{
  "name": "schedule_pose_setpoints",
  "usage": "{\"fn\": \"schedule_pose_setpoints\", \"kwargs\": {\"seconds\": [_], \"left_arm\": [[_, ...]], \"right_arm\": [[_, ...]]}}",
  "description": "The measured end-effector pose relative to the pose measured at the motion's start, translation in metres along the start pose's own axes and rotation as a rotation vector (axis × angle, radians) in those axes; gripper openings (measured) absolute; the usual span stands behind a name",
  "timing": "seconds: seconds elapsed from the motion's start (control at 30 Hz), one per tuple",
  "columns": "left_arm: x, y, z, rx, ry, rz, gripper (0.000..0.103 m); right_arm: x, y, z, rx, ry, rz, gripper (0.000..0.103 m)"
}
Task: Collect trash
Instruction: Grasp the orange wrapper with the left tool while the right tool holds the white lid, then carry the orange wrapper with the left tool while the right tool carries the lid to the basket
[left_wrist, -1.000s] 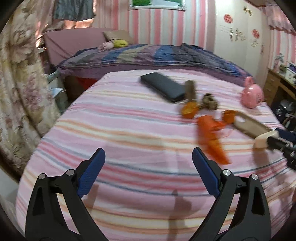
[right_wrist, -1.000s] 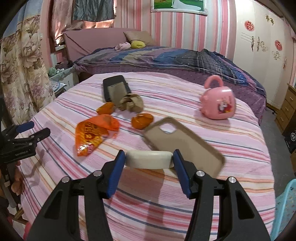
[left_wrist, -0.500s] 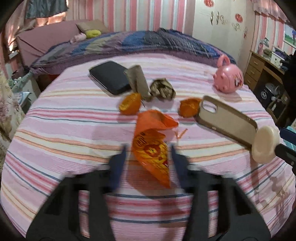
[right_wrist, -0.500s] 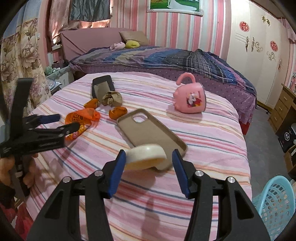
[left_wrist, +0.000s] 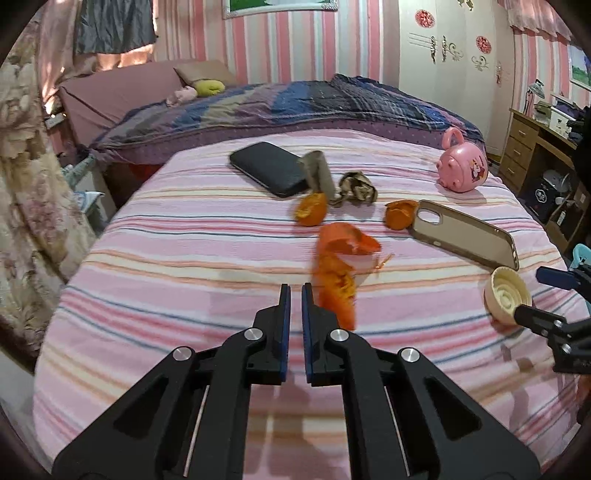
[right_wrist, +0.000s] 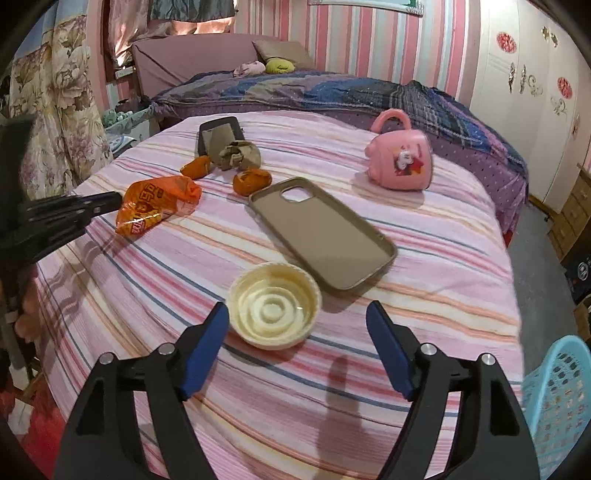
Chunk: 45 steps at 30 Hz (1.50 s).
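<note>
While the left gripper (left_wrist: 295, 290) has its jaws pressed almost together with nothing visibly between them, the orange snack wrapper (left_wrist: 338, 271) lies on the striped bed (left_wrist: 184, 240) just beyond and beside their tips (it is blurred, so contact is hard to judge). The right gripper (right_wrist: 299, 319) has its jaws spread and opening; the cream lid (right_wrist: 273, 304) lies between them, nearer the left one, apparently loose on the bed. The phone case (right_wrist: 321, 232) lies just behind that lid.

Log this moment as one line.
left gripper shut beside orange wrapper | right gripper opening, cream lid loose between jaws on bed
</note>
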<state>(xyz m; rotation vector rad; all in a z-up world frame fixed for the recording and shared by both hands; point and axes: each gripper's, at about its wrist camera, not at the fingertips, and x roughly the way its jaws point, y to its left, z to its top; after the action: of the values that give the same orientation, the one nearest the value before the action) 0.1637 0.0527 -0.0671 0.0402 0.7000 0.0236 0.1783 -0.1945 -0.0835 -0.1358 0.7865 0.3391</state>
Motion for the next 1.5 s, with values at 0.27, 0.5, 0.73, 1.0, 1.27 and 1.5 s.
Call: {"fn": "schedule_pose_setpoints", "kwargs": {"seconds": [0.27, 0.5, 0.73, 1.0, 1.27, 1.5], "left_arm": [[-0.009, 0.015, -0.004, -0.017, 0.007, 0.010, 0.005], [0.004, 0.006, 0.001, -0.052, 0.006, -0.009, 0.053], [0.027, -0.011, 0.005, -0.033, 0.015, -0.001, 0.073], [0.042, -0.025, 0.007, 0.001, 0.053, -0.049, 0.000], [0.000, -0.038, 0.017, 0.017, -0.044, -0.047, 0.000], [-0.047, -0.081, 0.029, 0.045, -0.123, -0.130, 0.000]], "right_arm": [[0.016, 0.013, -0.001, 0.016, 0.034, 0.027, 0.075], [0.010, 0.013, -0.002, 0.005, 0.002, 0.033, 0.061], [-0.017, 0.002, -0.002, -0.016, -0.047, -0.036, 0.061], [-0.040, -0.031, -0.009, 0.024, -0.058, -0.105, 0.061], [-0.078, -0.077, -0.028, 0.067, -0.100, -0.184, 0.061], [-0.110, -0.117, -0.045, 0.154, -0.149, -0.247, 0.061]]}}
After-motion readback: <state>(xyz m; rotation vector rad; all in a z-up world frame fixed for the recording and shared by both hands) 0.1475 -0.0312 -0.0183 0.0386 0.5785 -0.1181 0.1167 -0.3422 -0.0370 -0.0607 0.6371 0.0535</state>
